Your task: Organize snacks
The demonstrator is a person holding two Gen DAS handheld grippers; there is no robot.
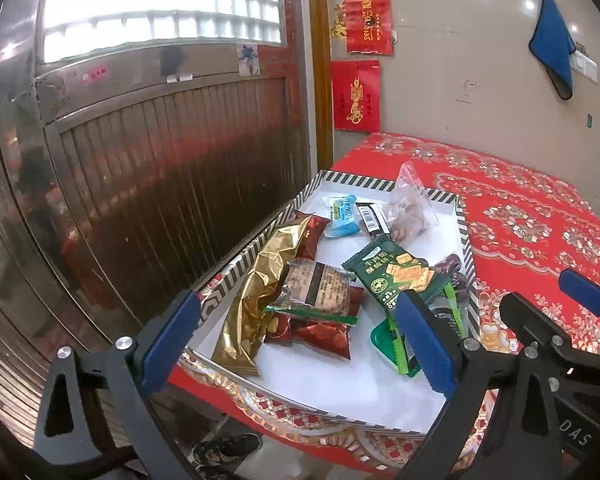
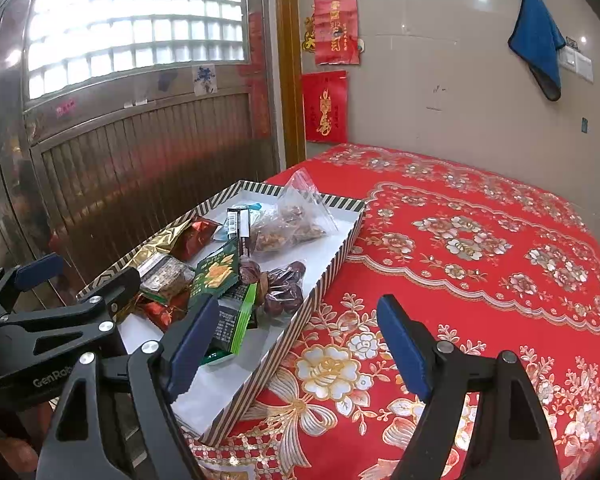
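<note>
Left gripper (image 1: 296, 332) and right gripper (image 2: 300, 344) both spread and empty, over a striped tray (image 2: 324, 280) of snack packets (image 1: 316, 288) at the left edge of the red floral-clothed surface (image 2: 480, 248), which abuts a beige tiled wall (image 2: 440, 92) and metal door (image 1: 160, 152).

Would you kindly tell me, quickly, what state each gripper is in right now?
Left gripper: open, holding nothing, above the snacks in the striped tray.
Right gripper: open, holding nothing, over the tray's edge and the red tablecloth.
</note>
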